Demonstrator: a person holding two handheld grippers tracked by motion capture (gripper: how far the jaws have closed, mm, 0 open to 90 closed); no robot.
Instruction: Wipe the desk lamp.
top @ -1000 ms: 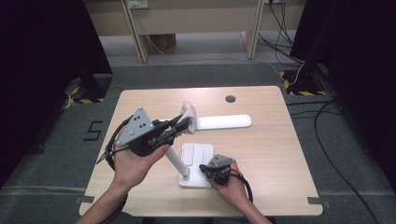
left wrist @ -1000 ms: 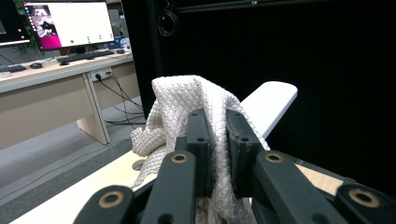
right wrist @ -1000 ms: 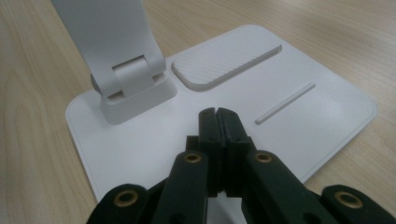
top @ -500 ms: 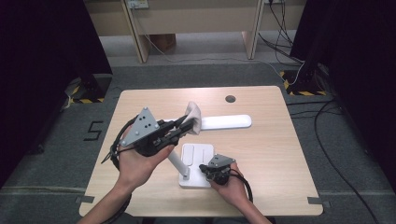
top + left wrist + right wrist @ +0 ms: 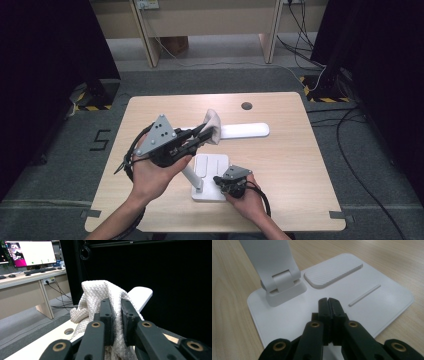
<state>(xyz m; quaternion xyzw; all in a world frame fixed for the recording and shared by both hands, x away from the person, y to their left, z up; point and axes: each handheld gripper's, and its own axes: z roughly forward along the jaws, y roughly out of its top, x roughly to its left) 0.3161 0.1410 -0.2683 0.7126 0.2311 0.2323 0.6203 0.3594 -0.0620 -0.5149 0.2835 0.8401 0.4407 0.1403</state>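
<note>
Shifted since a second ago: white waffle-weave cloth (image 5: 212, 126) and my left gripper (image 5: 204, 133) sit slightly further along the lamp head toward the tabletop's right edge; right gripper unmoved.

Item 1, cloth: bunched, clamped between the left gripper's jaws, draped on the near end of the white desk lamp head (image 5: 243, 131), mid-tabletop toward the far edge.

Item 2, lamp head: long axis parallel to the far edge; unwiped length lies rightward of the cloth. I judge the coming wipe runs that way; left hand is nearer.

Item 3, right gripper (image 5: 329, 300): jaws together, empty, tips pressed on the lamp base (image 5: 387, 305) near the front edge.

Hidden: cloth-to-lamp contact beneath the folds; lamp arm (image 5: 191, 176) partly behind my left hand (image 5: 152, 175).
</note>
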